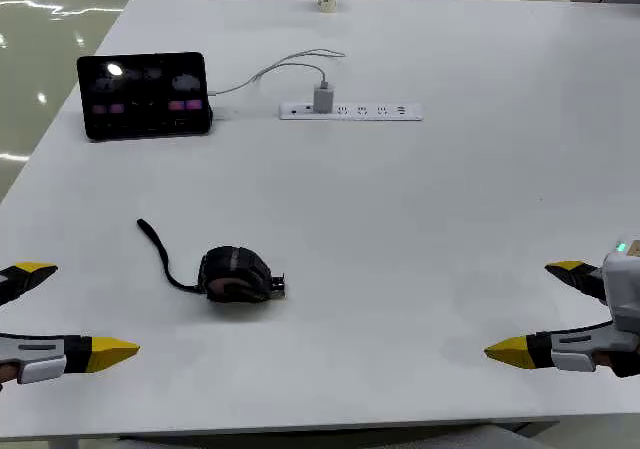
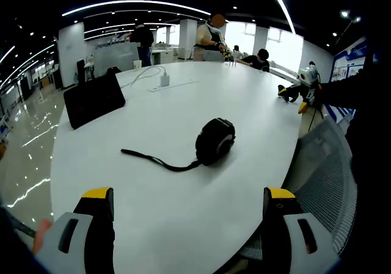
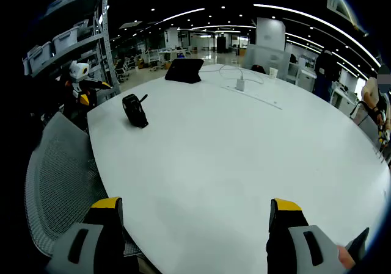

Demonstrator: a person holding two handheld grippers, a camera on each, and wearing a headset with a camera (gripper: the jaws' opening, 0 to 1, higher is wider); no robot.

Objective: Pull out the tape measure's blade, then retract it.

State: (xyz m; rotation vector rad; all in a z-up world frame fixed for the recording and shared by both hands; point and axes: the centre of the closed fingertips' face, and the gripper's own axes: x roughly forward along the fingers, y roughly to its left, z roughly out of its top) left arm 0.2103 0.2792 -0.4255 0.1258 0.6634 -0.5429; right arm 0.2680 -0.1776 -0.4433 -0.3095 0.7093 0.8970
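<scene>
Well, left gripper (image 1: 85, 309) near the tape measure (image 1: 238, 275), right gripper (image 1: 520, 309) well apart from it, both claws wide open, empty.

White table (image 1: 470, 229) under long ceiling light strips (image 2: 134, 2); glossy floor (image 1: 45, 59) beside it, bright windows (image 2: 272, 45) beyond it

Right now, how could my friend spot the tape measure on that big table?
Start at the big white table. Near its front edge, far from the dark tablet and white power strip, lies the tape measure. It's the only round black lump, with a thin strap tail.
</scene>
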